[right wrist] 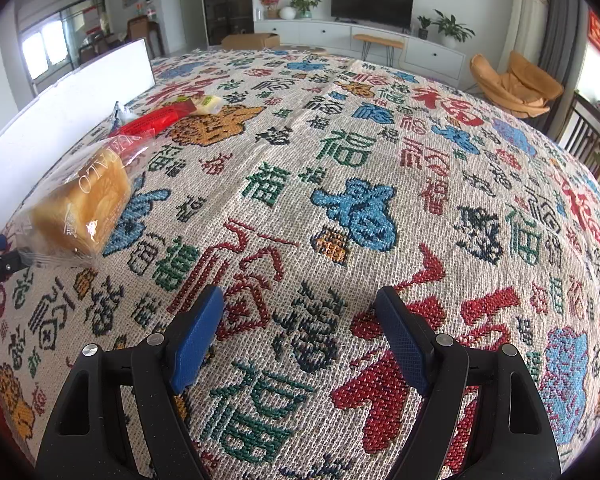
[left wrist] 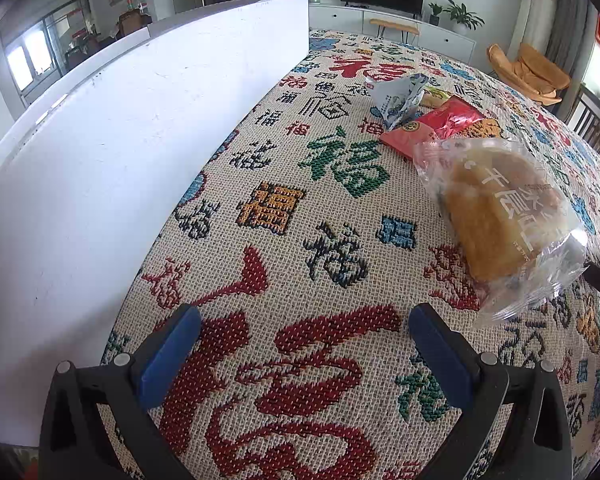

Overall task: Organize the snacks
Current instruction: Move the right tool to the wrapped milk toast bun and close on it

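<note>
We hold both grippers over the desk (left wrist: 300, 208), its woven cloth covered in coloured characters; the left gripper (left wrist: 304, 344) has its blue fingers (left wrist: 168, 356) spread wide with nothing between them; the right gripper (right wrist: 300, 332) stands equally open and empty; the bagged bread (left wrist: 496, 216) lies near the white board (left wrist: 120, 152) along the desk's left edge; beyond it sit a red packet (left wrist: 440, 124), a blue-white packet (left wrist: 396, 98) and a yellow packet (right wrist: 208, 105).

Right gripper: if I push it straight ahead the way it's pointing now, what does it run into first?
Most likely just the patterned tablecloth. The right gripper stands open, angled down at bare cloth. The bagged bread lies well off to the left, out of that line, though fisheye depth is uncertain.
</note>
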Demonstrator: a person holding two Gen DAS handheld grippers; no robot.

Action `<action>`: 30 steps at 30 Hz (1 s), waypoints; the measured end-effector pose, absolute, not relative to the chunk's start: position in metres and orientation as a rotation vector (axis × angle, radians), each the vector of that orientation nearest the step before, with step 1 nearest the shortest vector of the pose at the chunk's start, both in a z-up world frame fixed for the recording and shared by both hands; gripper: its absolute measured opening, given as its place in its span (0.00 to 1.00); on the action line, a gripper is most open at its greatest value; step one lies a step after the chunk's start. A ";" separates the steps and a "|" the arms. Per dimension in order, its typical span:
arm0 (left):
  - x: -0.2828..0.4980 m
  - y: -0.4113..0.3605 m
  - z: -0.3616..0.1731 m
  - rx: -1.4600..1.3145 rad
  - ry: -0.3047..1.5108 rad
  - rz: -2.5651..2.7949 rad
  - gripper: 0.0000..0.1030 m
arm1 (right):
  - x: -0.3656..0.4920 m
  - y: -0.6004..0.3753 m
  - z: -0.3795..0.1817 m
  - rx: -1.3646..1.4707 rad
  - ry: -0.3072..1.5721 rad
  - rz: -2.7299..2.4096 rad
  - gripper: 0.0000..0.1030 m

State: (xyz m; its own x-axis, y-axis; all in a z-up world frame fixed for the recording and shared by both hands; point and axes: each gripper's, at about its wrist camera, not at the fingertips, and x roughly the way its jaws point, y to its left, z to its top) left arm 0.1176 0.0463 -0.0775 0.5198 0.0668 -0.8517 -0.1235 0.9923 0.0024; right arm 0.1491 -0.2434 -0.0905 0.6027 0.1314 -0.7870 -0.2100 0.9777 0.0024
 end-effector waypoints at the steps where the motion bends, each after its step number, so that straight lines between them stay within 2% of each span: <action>1: 0.117 0.046 -0.077 -0.061 1.018 0.114 1.00 | 0.149 -0.243 -0.091 -0.094 0.903 0.198 0.79; 18: 0.117 0.046 -0.077 -0.061 1.015 0.114 1.00 | 0.149 -0.243 -0.091 -0.087 0.909 0.196 0.79; 21: 0.117 0.046 -0.077 -0.061 1.015 0.114 1.00 | 0.155 -0.240 -0.086 -0.082 0.976 0.182 0.79; 30: 0.118 0.046 -0.077 -0.063 1.012 0.116 1.00 | 0.173 -0.170 -0.007 0.055 0.920 0.434 0.79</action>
